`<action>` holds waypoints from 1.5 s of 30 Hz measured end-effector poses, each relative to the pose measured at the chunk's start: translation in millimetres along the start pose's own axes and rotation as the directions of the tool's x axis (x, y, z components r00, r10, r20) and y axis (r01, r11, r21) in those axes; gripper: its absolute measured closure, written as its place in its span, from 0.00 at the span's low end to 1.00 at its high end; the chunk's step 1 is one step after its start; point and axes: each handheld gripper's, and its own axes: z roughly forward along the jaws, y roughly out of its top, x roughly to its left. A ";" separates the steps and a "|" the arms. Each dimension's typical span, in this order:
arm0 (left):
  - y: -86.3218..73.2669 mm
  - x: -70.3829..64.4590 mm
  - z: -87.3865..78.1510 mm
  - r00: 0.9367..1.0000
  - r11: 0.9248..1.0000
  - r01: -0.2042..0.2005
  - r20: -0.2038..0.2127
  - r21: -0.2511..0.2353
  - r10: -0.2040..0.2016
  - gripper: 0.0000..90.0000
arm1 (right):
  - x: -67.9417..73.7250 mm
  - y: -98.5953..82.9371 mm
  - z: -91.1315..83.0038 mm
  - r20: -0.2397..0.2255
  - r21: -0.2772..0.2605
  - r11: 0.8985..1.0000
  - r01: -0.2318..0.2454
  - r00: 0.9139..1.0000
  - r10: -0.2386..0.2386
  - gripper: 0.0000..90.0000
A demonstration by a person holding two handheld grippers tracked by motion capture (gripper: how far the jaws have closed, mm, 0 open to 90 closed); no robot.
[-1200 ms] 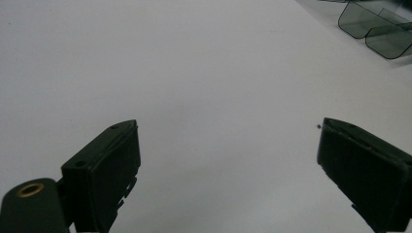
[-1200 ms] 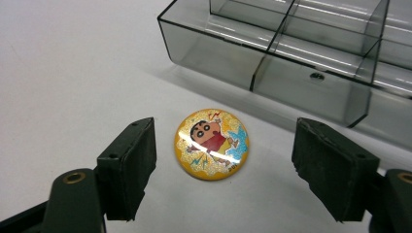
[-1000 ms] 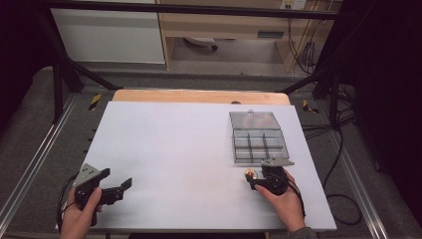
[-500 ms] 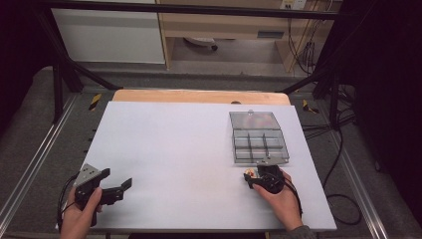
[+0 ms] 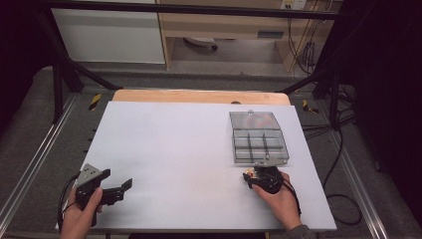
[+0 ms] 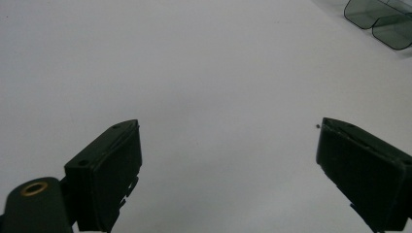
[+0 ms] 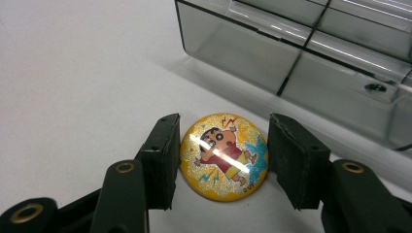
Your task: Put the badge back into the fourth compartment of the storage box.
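White tabletop point(image 5: 189, 149) carries a compartment box point(image 5: 259, 144); right gripper point(image 7: 221, 160) jaws flank the round badge point(image 7: 222, 156), barely touching. Domed edges might slip. Left gripper point(image 6: 228, 160) jaws gape, lower left.

The high view looks forward and down from above the person's side onto the whole white rectangular tabletop point(image 5: 189, 149), taking in the far-off smoky clear plastic compartment box point(image 5: 260, 144) at its right. The left gripper view rides low on the left hand-held gripper point(image 6: 228, 160), facing along the bare tabletop with a corner of that box at its upper right edge. The right gripper view sits very close over the right hand-held gripper point(image 7: 221, 160), facing the box's near wall, so all three views share the box and tabletop.
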 end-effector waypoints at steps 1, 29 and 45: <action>0.1 0.0 0.0 1.000 1.000 0.000 0.000 0.000 0.000 0.11 | 0.3 0.3 -0.1 0.001 0.002 1.000 0.008 1.000 -0.008 0.52; 0.0 -0.2 -0.9 1.000 1.000 0.005 -0.001 -0.008 -0.005 0.11 | 2.9 0.1 -12.1 -0.026 -0.052 0.999 -0.007 1.000 0.005 0.53; -0.1 0.0 -0.6 1.000 1.000 0.004 -0.001 -0.006 -0.004 0.11 | 5.6 0.7 -16.5 -0.038 -0.071 0.997 0.003 0.999 -0.006 0.53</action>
